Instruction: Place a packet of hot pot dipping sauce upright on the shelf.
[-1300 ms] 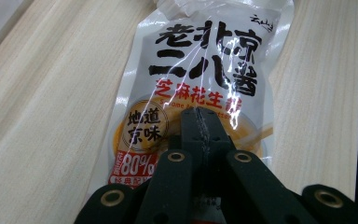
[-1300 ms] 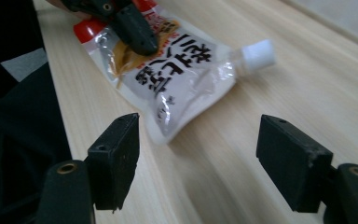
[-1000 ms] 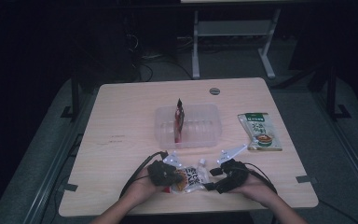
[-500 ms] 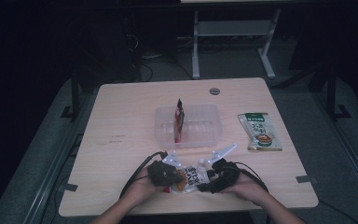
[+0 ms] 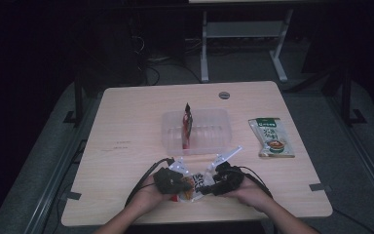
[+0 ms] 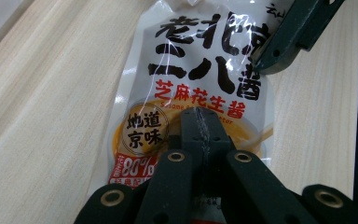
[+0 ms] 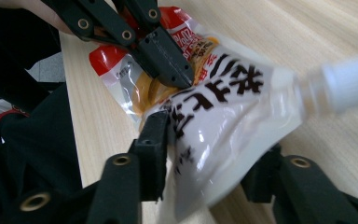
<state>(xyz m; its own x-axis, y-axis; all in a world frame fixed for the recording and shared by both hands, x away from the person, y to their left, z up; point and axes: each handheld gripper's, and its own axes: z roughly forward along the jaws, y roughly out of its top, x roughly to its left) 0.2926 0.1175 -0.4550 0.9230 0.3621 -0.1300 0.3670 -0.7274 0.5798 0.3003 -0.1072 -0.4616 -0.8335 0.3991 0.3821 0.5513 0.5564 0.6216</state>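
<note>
Soft, glossy white-and-orange sauce pouch [image 6: 191, 88], likely slippery: left gripper [image 6: 200, 128] pinched on its bottom edge, right gripper [image 7: 209, 154] closing round its top, best grabbed at flat seams.

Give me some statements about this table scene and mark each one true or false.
1. The left gripper is shut on the sauce pouch. True.
2. The clear tray holds nothing. False: a red packet stands in it.
3. A green packet lies flat, right of the tray. True.
4. The right gripper is far from the pouch. False: the pouch sits between its jaws, which have just been closing.
5. The pouch lies inside the tray. False: it is on the table, nearer the person.
</note>
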